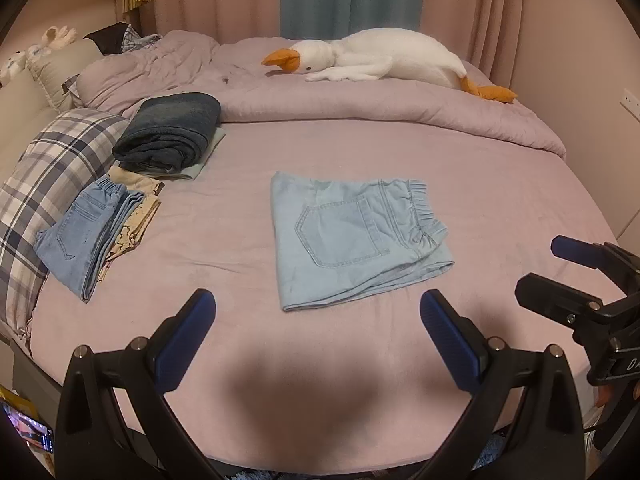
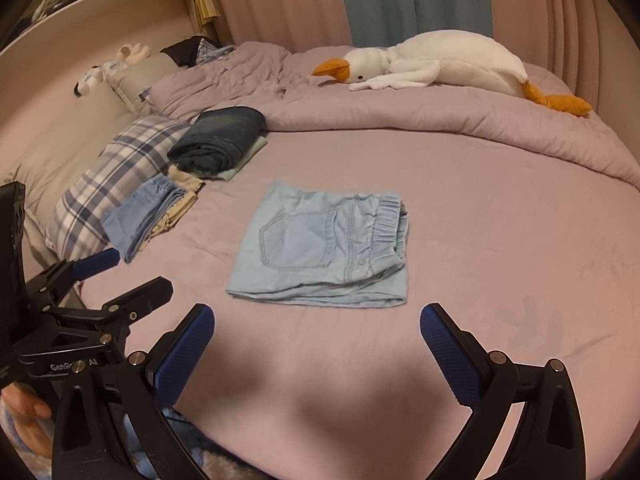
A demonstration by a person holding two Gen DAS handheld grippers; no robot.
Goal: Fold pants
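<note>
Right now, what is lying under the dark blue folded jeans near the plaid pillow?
Under the dark folded jeans, a pale green folded cloth sticks out at the near edge. How far it extends beneath is covered.

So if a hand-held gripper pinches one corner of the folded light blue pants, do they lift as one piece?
Probably not: the pants are soft, thin layers, so they'd likely droop and unfold. Pushed along the sheet, they'd likely bunch.

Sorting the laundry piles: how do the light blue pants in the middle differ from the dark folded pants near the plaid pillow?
The light blue pants are pale, thin denim, lying flat alone on the sheet, pocket and elastic waistband showing. The dark folded pants are deep navy, a thicker bundle, resting on another pale folded garment beside the plaid pillow. Both are folded and untouched by either gripper.
</note>
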